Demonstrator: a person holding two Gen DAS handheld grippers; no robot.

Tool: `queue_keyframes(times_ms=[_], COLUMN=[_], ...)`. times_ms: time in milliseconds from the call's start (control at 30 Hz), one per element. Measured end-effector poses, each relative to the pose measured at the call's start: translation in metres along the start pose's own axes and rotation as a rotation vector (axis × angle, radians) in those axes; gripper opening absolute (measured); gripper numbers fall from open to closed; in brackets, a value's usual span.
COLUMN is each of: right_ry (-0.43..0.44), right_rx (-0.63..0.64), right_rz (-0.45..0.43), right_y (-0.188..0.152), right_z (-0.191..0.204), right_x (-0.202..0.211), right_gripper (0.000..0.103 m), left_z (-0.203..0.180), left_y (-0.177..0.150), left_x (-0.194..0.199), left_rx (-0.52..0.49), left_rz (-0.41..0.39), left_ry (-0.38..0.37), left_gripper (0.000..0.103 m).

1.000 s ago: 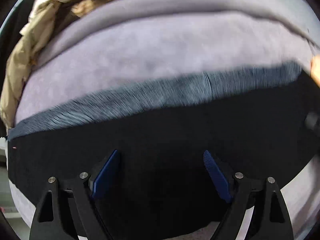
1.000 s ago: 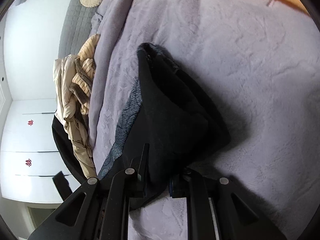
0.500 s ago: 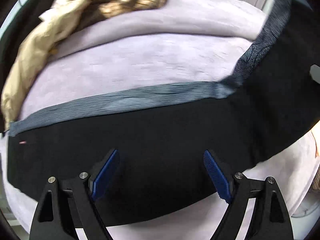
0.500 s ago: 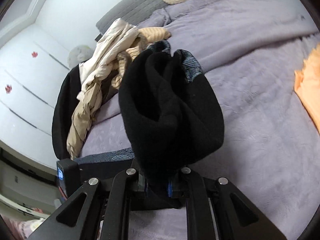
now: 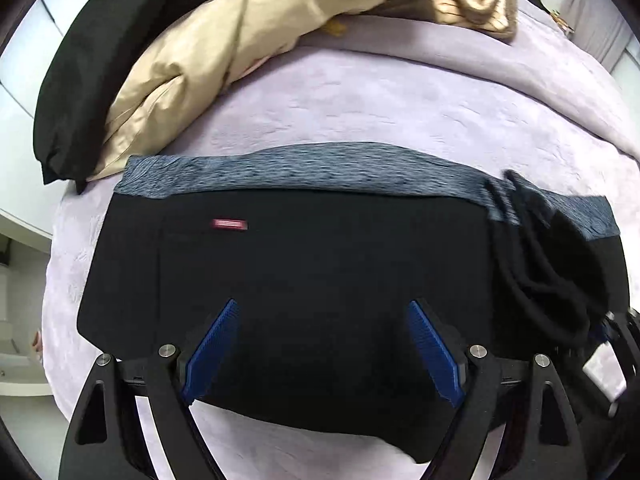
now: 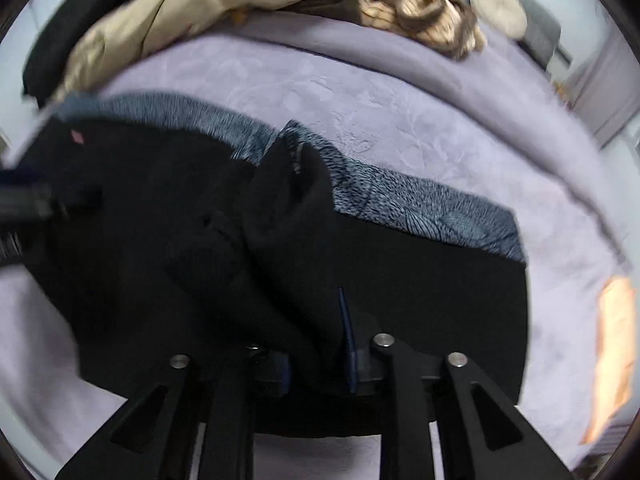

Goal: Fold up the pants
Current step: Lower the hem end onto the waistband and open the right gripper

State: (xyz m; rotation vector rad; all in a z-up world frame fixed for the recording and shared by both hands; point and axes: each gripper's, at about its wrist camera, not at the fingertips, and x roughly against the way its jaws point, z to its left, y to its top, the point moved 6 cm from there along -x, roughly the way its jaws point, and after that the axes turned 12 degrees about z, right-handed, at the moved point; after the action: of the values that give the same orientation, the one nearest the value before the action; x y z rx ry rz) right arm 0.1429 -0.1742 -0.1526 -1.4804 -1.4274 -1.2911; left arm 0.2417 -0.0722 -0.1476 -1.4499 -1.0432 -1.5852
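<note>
Black pants point(image 5: 320, 256) with a blue-grey patterned band point(image 5: 304, 168) lie across the lilac blanket point(image 5: 380, 108); a small red label point(image 5: 229, 223) shows near their left end. My left gripper point(image 5: 322, 308) hovers over the black cloth, wide open, with nothing between its fingers. A bunched fold of the pants point(image 6: 288, 216) runs down between the jaws of my right gripper point(image 6: 314, 356), which are opening; the fold rests on the flat half of the pants point(image 6: 420, 292). The left wrist view shows this fold point(image 5: 540, 272) at the right, next to the right gripper point(image 5: 612, 332).
A pile of beige point(image 5: 224, 40), black point(image 5: 92, 60) and striped point(image 6: 432, 20) clothes lies along the far side of the bed. A round cushion point(image 6: 498, 8) sits at the back right. An orange cloth point(image 6: 612, 352) lies at the right edge.
The right gripper swung round and carried the pants' end over onto the other half, and its jaws have widened. The left gripper slid along the pants to the end with the red label.
</note>
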Motion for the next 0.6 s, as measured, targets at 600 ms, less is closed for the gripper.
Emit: queue_keyframes(times_ms=[600], right_ry=[0.498], right_rx=[-0.387], right_rz=[0.020], right_y=[-0.061], right_z=[-0.152], right_x=[0.022], right_gripper=[0.045], left_z=[-0.142], left_y=[0.008], left_x=[0.036], left_rx=[-0.341], left_rz=[0.113], left_ry=[-0.410], left_gripper=[0.079])
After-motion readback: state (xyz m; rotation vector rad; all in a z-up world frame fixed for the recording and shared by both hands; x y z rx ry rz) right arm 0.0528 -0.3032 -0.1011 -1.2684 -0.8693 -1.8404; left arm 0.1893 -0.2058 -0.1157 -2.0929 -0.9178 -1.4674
